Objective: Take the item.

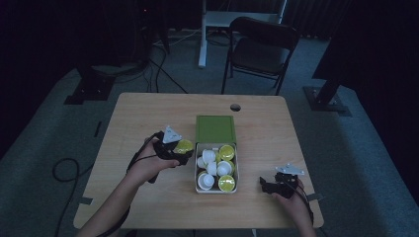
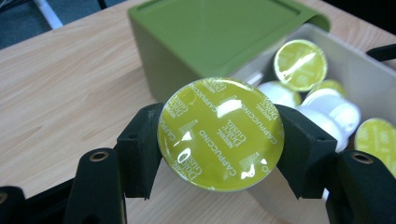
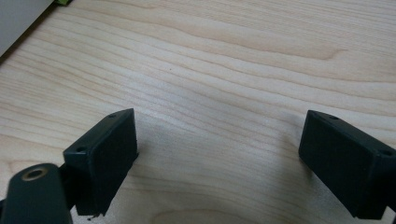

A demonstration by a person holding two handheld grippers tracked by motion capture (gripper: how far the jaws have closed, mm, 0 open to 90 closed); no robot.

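Grey tray (image 1: 236,163) is sliding out of its green sleeve (image 1: 215,129) mid-table, holding white and yellow-green capsules (image 1: 216,169). Left gripper (image 2: 219,135) is clamping one capsule (image 2: 220,134) just beside it — foil reading "Dolce Gusto CAPPUCCINO" (Nescafé). Right gripper (image 3: 217,161) is gaping over bare table (image 3: 224,70).

The desk (image 3: 233,56) was pale wood with a smooth, matt grain. The capsule (image 2: 220,134) wore a glossy yellow-green foil lid that caught the light, and the gripper (image 2: 219,140) clamping it looked like matt black plastic. The green box (image 2: 205,42) had a smooth, dull sheen.
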